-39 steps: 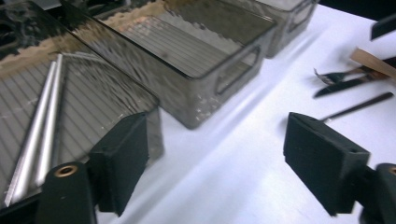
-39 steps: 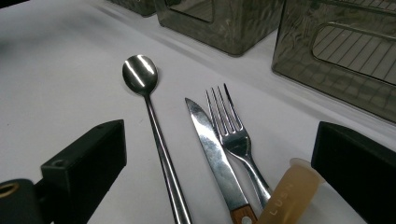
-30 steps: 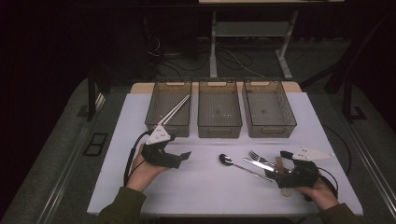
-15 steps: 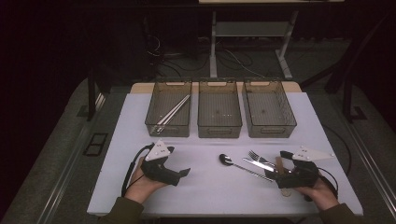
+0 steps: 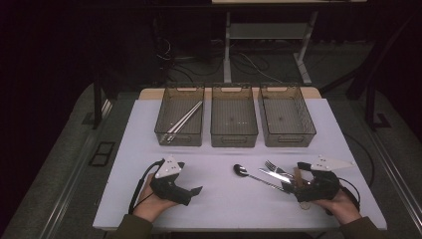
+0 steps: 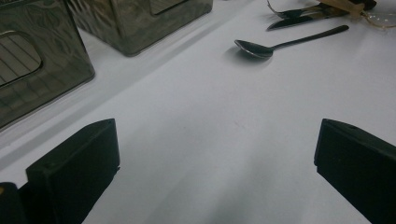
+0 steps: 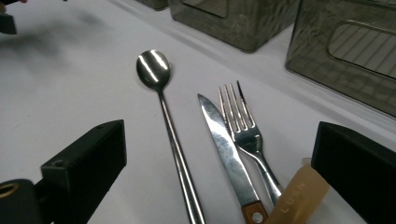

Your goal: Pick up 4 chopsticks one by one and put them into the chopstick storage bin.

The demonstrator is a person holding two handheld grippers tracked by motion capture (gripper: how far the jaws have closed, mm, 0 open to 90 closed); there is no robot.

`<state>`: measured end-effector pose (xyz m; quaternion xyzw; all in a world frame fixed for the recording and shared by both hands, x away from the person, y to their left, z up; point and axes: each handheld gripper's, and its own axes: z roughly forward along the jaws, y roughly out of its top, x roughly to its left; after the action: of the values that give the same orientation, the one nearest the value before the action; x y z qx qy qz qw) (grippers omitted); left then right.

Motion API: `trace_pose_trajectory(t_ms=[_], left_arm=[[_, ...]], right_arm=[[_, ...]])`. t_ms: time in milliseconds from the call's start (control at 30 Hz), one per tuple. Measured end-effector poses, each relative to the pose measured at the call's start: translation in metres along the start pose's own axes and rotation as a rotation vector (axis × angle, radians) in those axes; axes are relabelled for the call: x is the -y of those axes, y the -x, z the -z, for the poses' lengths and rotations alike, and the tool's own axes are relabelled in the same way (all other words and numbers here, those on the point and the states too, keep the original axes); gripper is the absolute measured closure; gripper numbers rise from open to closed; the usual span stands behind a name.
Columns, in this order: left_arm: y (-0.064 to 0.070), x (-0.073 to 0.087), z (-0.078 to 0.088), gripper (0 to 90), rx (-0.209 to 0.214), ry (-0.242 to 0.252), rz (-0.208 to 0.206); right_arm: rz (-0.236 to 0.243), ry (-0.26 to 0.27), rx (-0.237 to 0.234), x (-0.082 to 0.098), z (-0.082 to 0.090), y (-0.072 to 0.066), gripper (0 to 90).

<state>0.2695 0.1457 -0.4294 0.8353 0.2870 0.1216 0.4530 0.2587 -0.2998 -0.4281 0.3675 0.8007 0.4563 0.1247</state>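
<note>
The room is dark; a white tabletop (image 5: 149, 124) stands on grey floor (image 5: 59, 164); behind it, a metal-legged table frame (image 5: 226, 45) and tangled cables (image 5: 174, 55).

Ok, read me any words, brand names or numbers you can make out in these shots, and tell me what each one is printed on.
"LUSN" as far as it can be read, in raised letters on the translucent amber handle lying beside the fork; the last letters are doubtful.
No other text: the knife, spoon and three bins carry no legible marking.
</note>
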Motion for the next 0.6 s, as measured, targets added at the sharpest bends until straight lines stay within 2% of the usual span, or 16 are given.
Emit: trace_pose_trajectory(t_ms=[133,267,467,600], left_arm=[[-0.001,0.0,0.0,0.0,0.005,0.001,0.008],[-0.001,0.0,-0.001,0.0,0.012,-0.02,0.015],[-0.002,0.0,0.001,0.0,0.002,-0.015,0.029],[0.0,0.0,0.0,0.0,0.009,-0.017,0.015]], right_arm=[[0.005,-0.023,-0.028,-0.002,0.001,0.0,3.1],[0.006,-0.045,-0.054,-0.005,0.0,-0.001,3.2],[0.008,-0.035,-0.084,-0.016,-0.002,-0.001,3.2],[0.01,-0.033,-0.086,-0.021,-0.005,-0.001,3.2]])
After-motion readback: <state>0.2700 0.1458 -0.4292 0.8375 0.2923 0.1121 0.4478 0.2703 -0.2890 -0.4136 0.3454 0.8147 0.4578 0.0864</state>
